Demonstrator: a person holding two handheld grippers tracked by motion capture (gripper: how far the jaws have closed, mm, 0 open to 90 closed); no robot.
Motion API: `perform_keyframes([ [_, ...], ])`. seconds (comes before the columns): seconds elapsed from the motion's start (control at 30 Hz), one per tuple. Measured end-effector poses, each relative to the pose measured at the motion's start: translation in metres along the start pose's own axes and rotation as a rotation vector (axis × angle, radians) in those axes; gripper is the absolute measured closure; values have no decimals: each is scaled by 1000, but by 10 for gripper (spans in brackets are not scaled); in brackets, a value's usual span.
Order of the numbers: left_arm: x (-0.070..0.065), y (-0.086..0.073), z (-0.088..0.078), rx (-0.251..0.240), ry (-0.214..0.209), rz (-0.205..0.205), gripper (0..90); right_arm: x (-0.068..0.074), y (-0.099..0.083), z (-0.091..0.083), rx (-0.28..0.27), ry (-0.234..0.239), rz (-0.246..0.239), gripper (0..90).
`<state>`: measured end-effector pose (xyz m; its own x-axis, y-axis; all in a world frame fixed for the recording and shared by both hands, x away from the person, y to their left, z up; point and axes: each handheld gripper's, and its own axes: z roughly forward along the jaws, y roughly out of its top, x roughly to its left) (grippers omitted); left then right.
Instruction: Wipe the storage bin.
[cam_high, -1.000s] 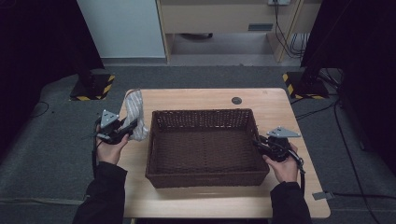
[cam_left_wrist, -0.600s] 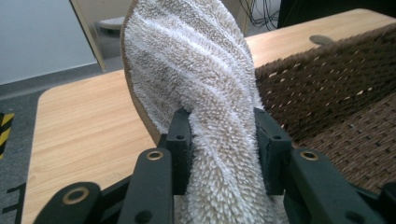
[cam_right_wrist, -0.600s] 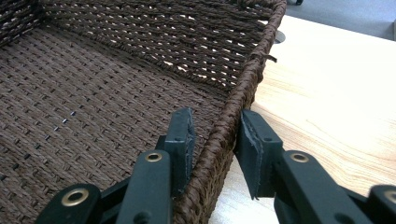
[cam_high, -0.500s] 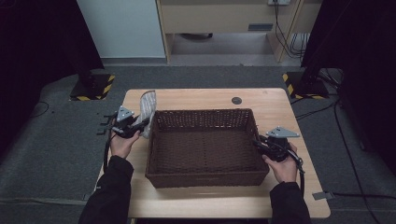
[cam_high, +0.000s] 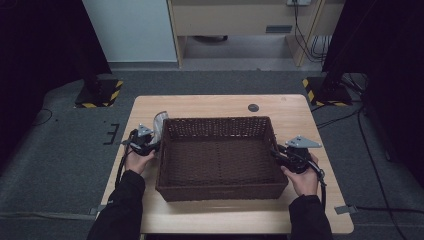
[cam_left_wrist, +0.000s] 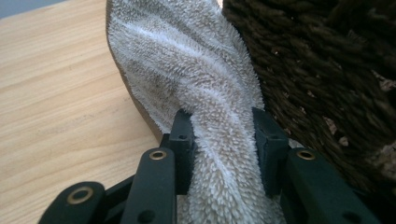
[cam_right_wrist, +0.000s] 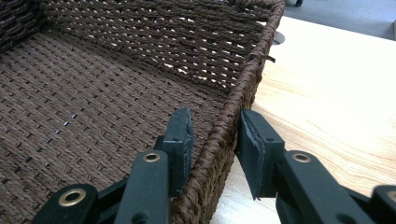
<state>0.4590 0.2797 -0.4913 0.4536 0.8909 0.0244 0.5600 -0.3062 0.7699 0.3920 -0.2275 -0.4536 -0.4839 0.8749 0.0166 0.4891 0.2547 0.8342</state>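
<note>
Gripping grey towel (cam_left_wrist: 205, 116), left gripper (cam_high: 145, 145) sits just outside basket's left wall; pads pressed into bunched cloth, jaws lately closing on it. Towel rises ahead of jaws, fanned upward, leaning against woven wall just right of them. Bare wooden table (cam_left_wrist: 60, 93) off to jaws' left. Right gripper (cam_high: 285, 156) straddles right rim of brown wicker basket (cam_high: 220, 155): one pad inside, one outside, rim between; jaws lately easing apart, contact with rim hard to tell. Basket floor stretches ahead-left of that gripper.
</note>
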Motion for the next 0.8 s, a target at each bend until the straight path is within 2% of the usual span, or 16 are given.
perform_keyframes([
  [0.07, 4, 2, -7, -44, -6, -35, 653, 0, 0, 0, 0, 1, 2, 657],
  [0.13, 8, 6, -18, -117, -16, -58, 654, 0, 0, 0, 1, 1, -2, 656],
  [0.27, 11, 19, -46, -240, -43, -68, 655, 0, 0, 0, 2, 1, -7, 655],
  [0.3, 11, 19, -46, -240, -43, -68, 655, 0, 0, 0, 1, 0, -7, 655],
  [0.33, 8, 26, -55, -269, -45, -56, 655, 0, 0, 0, 0, -1, -10, 655],
  [0.43, 4, 28, -52, -248, -43, -27, 655, 0, 0, 0, 0, 1, -4, 653],
  [0.5, 0, 24, -39, -197, -27, 2, 655, 0, 0, 0, 0, 0, -5, 653],
  [0.67, 2, 13, -19, -126, -18, -10, 655, 0, 0, 0, 0, -1, -8, 653],
  [0.8, 1, 1, -2, -40, -15, -5, 655, 0, 0, 0, 0, -1, -8, 653],
])
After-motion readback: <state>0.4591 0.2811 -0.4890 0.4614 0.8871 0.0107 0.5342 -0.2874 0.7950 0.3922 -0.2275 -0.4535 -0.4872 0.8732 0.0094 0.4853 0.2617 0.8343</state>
